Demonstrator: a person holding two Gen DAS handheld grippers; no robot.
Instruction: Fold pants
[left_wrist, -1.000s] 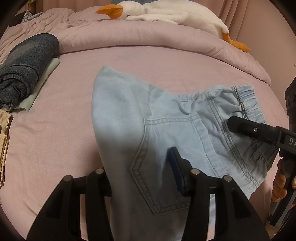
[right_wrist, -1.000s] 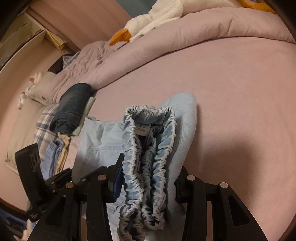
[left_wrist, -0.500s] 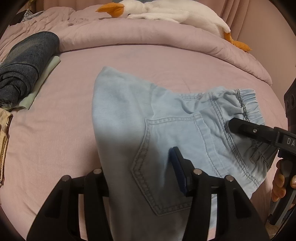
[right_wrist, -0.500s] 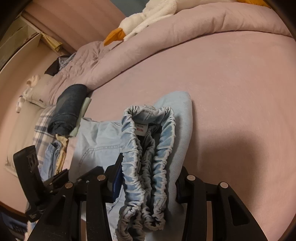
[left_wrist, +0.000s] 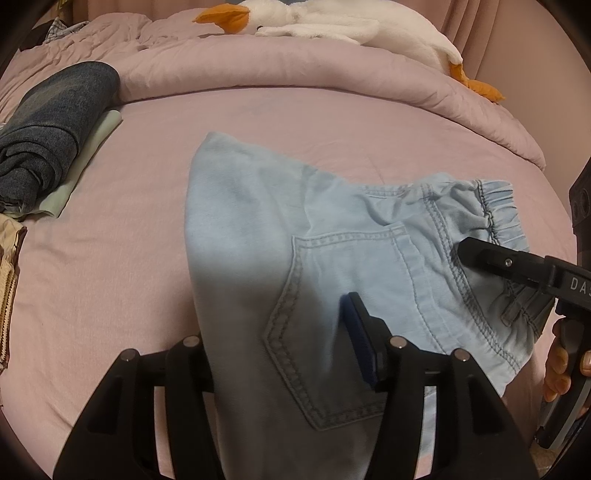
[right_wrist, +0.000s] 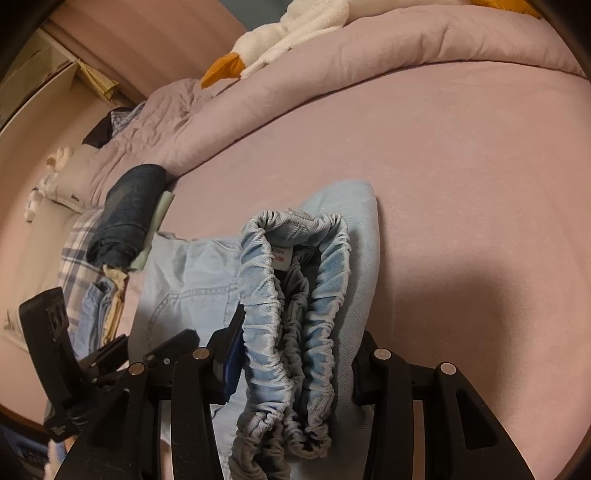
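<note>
left gripper (left_wrist: 277, 354): its left finger is buried under the pants (left_wrist: 332, 266), so whether it's actually pinching the fabric is anyone's guess
right gripper (right_wrist: 295, 354): the bunched waistband (right_wrist: 295, 295) fills the gap and hides the pads; can't see if they press on it
pants, near end: run off the bottom edge in both views
size label (right_wrist: 281, 257): red print, way too small to read
hand (left_wrist: 561, 369): only a few fingers peek in at the right edge
plush goose (left_wrist: 332, 22): cut off at the top
folded clothes pile (left_wrist: 48, 140): chopped by the left edge
</note>
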